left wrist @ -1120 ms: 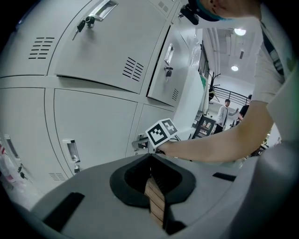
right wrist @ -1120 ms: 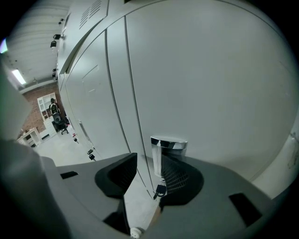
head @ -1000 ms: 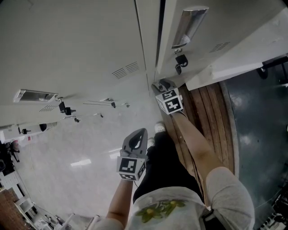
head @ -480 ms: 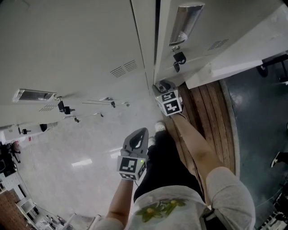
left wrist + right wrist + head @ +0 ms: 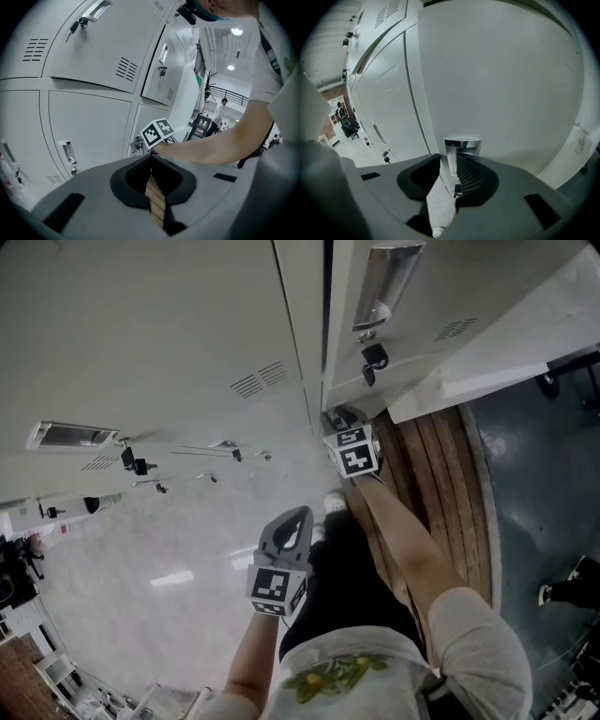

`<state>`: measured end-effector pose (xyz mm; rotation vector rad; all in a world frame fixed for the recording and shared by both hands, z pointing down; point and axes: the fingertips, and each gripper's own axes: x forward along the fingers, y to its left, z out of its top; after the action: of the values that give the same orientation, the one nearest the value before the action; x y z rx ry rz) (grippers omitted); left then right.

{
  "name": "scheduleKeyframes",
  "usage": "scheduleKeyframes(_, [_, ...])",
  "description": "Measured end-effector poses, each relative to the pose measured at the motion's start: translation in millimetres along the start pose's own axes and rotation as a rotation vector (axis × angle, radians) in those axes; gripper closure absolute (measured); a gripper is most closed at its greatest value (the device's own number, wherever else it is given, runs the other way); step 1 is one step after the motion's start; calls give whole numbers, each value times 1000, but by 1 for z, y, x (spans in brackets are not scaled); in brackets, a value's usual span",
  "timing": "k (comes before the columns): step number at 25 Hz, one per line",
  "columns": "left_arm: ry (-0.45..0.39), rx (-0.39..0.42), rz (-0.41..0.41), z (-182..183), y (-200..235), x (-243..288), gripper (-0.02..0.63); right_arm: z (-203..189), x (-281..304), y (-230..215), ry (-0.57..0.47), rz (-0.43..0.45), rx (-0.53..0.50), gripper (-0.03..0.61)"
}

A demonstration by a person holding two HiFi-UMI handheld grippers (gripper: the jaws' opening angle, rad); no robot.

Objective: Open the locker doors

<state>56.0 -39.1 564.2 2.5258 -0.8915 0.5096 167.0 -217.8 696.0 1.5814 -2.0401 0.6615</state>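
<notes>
The person stood before a bank of pale grey metal lockers (image 5: pixel 169 324), seen steeply from above. The right tool (image 5: pixel 339 414) reached down to a lower locker door (image 5: pixel 501 84) in the bottom row, just beside a strip of brown wooden planks (image 5: pixel 441 484). Its jaws had just been closing and stood narrow about that door's upright chrome pull handle (image 5: pixel 461 143). The handle lay between them, close against the meshed pad on one side, while a sliver of pale door showed on the other. A small dark key lock (image 5: pixel 457 190) hung just under the handle.

Directly above, an upper locker door (image 5: pixel 441 324) stood ajar, with a dark gap along its edge. It had its own chrome handle (image 5: pixel 386 282) with a black key (image 5: pixel 373 360) beneath.

The left tool (image 5: pixel 292 518) hung over the glossy pale floor (image 5: pixel 169 568), well apart from the lockers. Its jaws were pressed together with nothing between them.
</notes>
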Motion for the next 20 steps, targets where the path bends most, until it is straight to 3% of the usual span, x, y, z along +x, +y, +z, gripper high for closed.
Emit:
scheduleKeyframes(7, [25, -6, -5, -4, -2, -3, 586, -6, 0, -2, 10, -8, -3, 453])
scheduleKeyframes(20, [-15, 27, -26, 21, -17, -8, 586, -17, -18, 4, 61, 32, -4, 453])
